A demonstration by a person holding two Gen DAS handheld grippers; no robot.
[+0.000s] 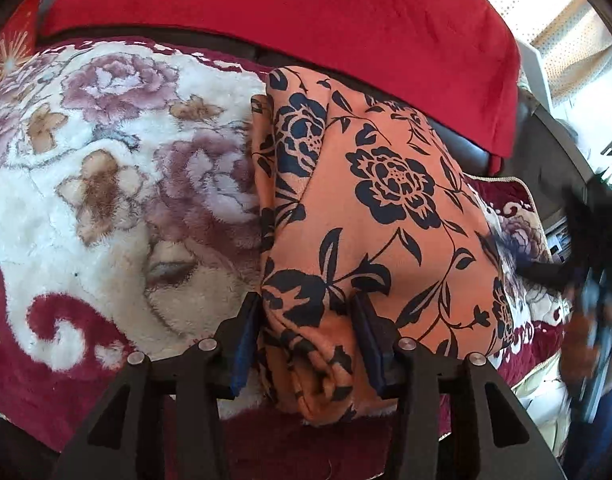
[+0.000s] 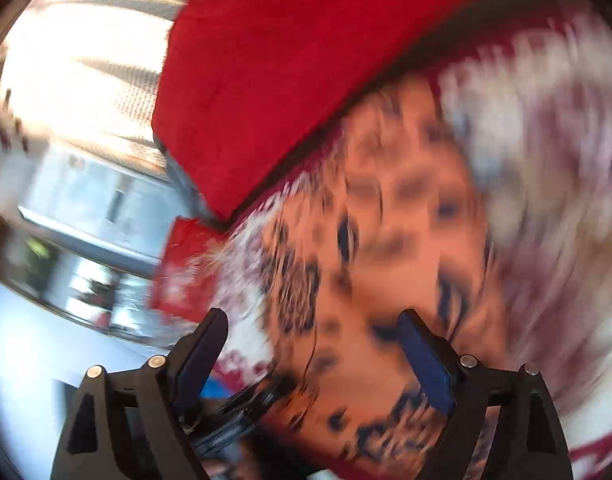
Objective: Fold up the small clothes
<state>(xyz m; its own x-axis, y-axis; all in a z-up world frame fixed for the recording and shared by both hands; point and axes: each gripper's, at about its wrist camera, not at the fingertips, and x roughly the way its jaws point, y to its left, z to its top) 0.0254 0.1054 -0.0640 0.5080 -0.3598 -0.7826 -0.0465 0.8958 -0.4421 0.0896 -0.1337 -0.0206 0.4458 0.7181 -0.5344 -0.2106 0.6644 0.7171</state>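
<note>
Orange floral garment point(image 1: 385, 216) | folded bundle on plush floral blanket point(image 1: 86, 208) | soft, light, limp; best pinched at folded near edge | left gripper point(image 1: 306, 336) parted, straddling near fold, pads unpressed | right gripper point(image 2: 311, 354) spread wide, empty, view blurred

One orange floral garment point(image 1: 369, 216), one plush blanket point(image 1: 86, 200), one red cushion point(image 1: 306, 12).

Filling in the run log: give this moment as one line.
garment: folded orange fabric with dark blue flowers on fleece floral blanket | left gripper: open, straddling fold | right gripper: open, blurred
</note>
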